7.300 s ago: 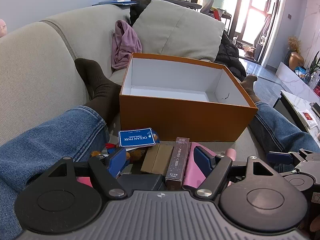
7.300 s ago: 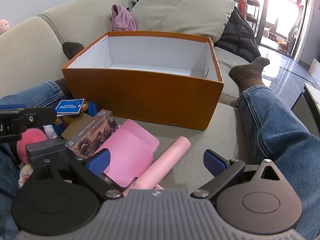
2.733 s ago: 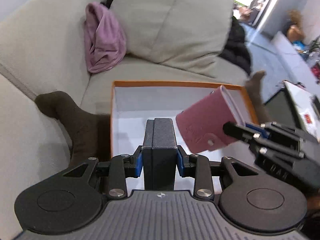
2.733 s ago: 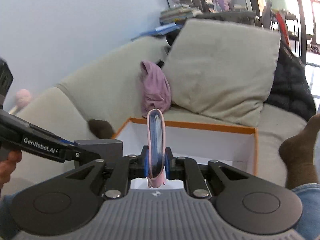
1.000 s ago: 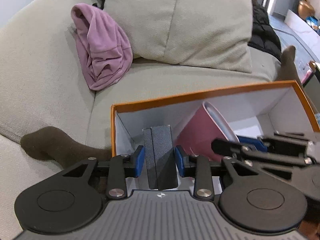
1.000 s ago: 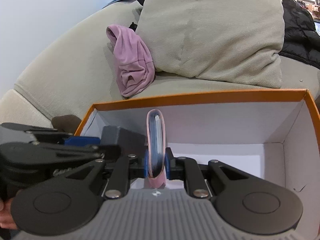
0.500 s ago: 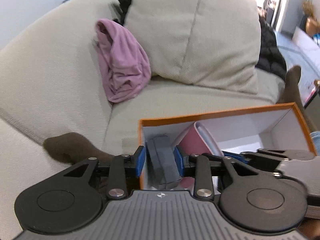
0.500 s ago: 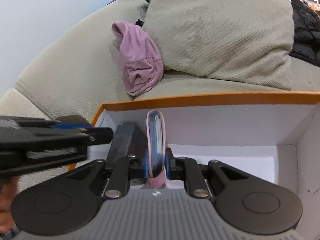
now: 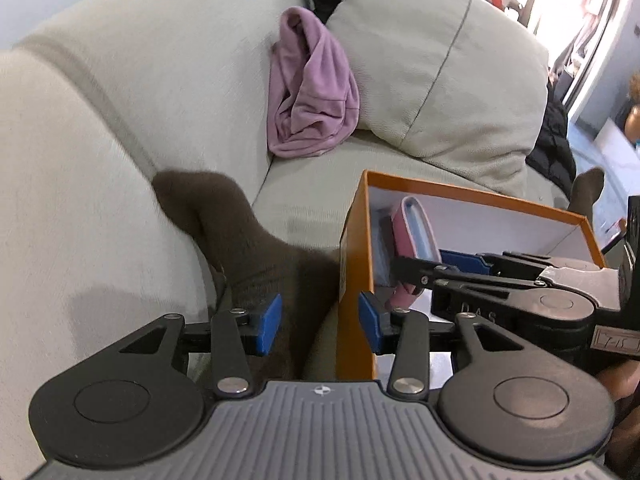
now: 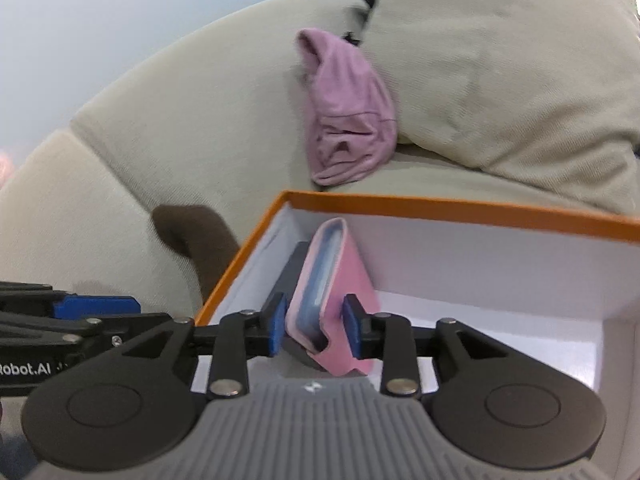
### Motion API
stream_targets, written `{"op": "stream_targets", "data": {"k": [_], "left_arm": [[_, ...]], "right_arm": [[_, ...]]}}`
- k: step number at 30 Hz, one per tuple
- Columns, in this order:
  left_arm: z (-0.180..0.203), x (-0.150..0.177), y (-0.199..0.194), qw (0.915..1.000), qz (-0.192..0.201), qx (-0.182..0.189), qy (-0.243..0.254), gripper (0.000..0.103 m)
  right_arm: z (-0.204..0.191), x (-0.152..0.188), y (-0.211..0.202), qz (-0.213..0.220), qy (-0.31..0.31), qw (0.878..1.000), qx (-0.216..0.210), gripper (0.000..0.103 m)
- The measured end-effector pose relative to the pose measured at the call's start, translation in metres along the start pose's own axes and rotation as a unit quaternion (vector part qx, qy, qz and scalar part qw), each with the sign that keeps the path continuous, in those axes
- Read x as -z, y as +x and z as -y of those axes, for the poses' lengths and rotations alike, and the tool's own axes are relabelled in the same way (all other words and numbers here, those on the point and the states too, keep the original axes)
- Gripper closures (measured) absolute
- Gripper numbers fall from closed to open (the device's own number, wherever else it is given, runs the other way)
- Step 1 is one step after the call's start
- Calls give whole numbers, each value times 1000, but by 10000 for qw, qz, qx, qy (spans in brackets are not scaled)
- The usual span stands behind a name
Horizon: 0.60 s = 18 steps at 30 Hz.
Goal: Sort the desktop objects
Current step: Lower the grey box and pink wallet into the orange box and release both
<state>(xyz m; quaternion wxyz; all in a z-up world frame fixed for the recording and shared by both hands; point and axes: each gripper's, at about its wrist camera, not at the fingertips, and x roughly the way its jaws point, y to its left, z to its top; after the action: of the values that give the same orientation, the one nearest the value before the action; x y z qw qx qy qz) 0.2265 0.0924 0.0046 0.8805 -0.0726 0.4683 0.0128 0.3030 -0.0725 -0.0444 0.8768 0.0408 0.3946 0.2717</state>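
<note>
The orange box with a white inside stands on the sofa; it also shows in the right wrist view. A pink card holder leans in the box's left corner against a dark grey box. My right gripper is open, its blue pads either side of the pink holder with gaps. In the left wrist view the pink holder stands inside the box. My left gripper is open and empty outside the box's left wall.
A foot in a brown sock lies left of the box. A purple cloth and a beige cushion sit behind the box on the sofa. A second socked foot is at the right.
My left gripper let go of the dark grey box and pulled back out to the left. My right gripper opened and let the pink holder lean left against the grey box.
</note>
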Motion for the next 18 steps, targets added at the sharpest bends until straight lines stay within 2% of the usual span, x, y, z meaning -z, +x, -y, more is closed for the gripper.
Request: {"op": "stream_targets", "data": {"k": [3,4,7,11,16,18], "left_arm": [[-10,5,1,9997,57,145,-176,54],[-13,6,2,9995,79,193,-224,54],[-18,10,3,9991,96,315,-282,54],[-21,15,1,9985,122,418,-335,54],[-20,17,1,9983,130,443,-362,54],[-19,19,0,9982,152,456,-356,54]], "right_arm": [[-8,0,1,-83,-464,9989,43,49],[-11,1,2,-101,-595,9981,79,48],[-21,2,6,-220,-964,9948,226,48],[-35,5,12,-224,-1628,9848,569,55],[-31,1,15,-263,-1519,9865,557,58],[-31,3,13,-230,-1533,9863,569,55]]}}
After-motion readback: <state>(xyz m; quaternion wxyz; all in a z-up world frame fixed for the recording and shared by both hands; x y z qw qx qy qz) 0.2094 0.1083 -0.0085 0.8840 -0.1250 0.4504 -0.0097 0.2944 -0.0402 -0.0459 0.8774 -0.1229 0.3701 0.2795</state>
